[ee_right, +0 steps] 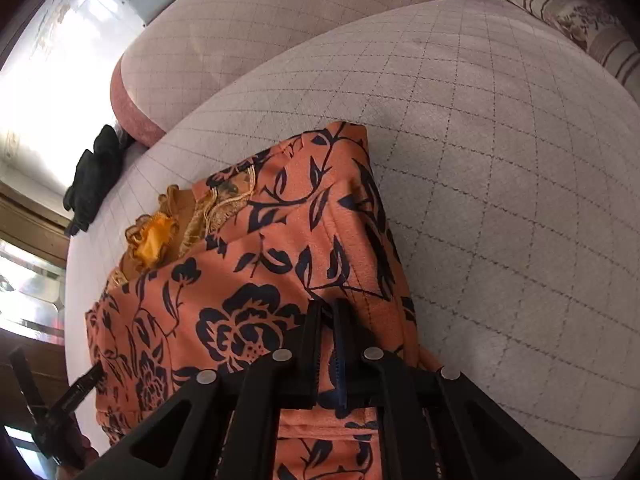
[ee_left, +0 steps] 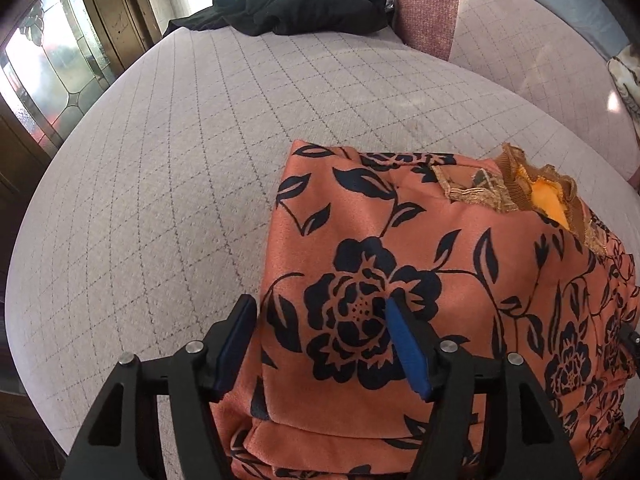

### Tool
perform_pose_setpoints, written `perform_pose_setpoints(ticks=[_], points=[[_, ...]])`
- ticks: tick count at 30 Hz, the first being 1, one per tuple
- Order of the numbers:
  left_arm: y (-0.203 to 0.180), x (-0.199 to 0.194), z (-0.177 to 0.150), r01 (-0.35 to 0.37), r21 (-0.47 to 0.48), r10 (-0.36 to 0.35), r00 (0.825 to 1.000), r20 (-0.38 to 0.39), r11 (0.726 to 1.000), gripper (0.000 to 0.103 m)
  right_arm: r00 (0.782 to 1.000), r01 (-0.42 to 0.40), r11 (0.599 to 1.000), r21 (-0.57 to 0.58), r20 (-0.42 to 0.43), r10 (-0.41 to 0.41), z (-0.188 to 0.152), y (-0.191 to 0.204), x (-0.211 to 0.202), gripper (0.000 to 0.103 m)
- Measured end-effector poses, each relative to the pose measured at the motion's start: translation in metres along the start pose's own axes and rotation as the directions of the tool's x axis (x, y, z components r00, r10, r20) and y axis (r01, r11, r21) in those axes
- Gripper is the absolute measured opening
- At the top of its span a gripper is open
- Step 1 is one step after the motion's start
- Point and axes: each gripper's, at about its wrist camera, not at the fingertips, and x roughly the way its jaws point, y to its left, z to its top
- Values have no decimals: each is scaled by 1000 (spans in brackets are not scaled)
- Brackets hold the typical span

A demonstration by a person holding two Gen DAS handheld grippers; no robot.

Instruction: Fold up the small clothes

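Orange floral garment (ee_left: 400, 260), folded into a rough block, lying on the quilted sofa seat (ee_left: 180, 160), near its front edge. Gold-trimmed neckline (ee_left: 532, 188) with yellow lining poking out at the garment's far side, not tucked in.

Left gripper (ee_left: 320, 320): standing wide over the garment's left edge, one blue pad off the cloth over the seat, the other over the big black flower; nothing pinched. Right gripper (ee_right: 328, 320): clamped narrow at the garment's near right part, apparently with a thin layer of cloth between the pads, though hard to tell how much.

Risks from here, as a judgement:
- With only one side pinched, lifting or dragging likely to pull the top layer askew and undo the fold, since the left side lies free.
- Thin slippery-looking cloth liable to slide out of a narrow pinch mid-move.
- Neckline trim apt to snag or spill further out, leaving a lumpy fold.
- Closing the left pads where they stand likely to catch only the edge, or nothing.

Beyond the garment: black clothes (ee_left: 304, 4) heaped at the seat's far end, beside a pink cushion (ee_left: 428, 4); well apart, no interference.
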Motion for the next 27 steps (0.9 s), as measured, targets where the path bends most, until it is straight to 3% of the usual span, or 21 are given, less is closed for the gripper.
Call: perform_pose_setpoints(ticks=[5, 7, 9, 13, 15, 18, 20, 22, 24, 27], points=[[15, 4, 4, 5, -80, -6, 1000, -14, 997, 77, 994, -36, 997, -75, 101, 43, -2, 19, -21, 10], [14, 6, 3, -1, -71, -1, 1000, -18, 997, 77, 993, -118, 990, -76, -9, 118, -4, 25, -6, 10], [11, 4, 3, -8, -60, 7, 1000, -17, 998, 77, 963, -206, 976, -66, -191, 190, -13, 34, 19, 11], [6, -1, 2, 0, -68, -2, 1000, -21, 998, 77, 976, -158, 962, -221, -183, 118, -21, 56, 17, 10], [-1, -9, 0, 21, -50, -21, 1000, 0, 999, 76, 969, -223, 954, -203, -158, 193, -23, 58, 10, 10], [-18, -20, -4, 68, 5, -68, 997, 36, 998, 76, 951, -302, 914, -271, -149, 270, -31, 79, 3, 10], [-31, -21, -9, 92, 52, -94, 995, 28, 994, 76, 935, -341, 889, -304, -209, 287, -42, 95, 14, 10], [-41, -11, -13, 62, 95, -62, 998, -5, 993, 76, 919, -328, 876, -354, -333, 210, -57, 106, 36, 12], [-49, -5, -17, 13, 144, -12, 1000, -6, 989, 77, 919, -336, 860, -383, -332, 212, -61, 104, 34, 10], [-52, -8, -19, 3, 172, -2, 1000, -4, 985, 77, 899, -358, 876, -324, -372, 230, -49, 96, 26, 10]])
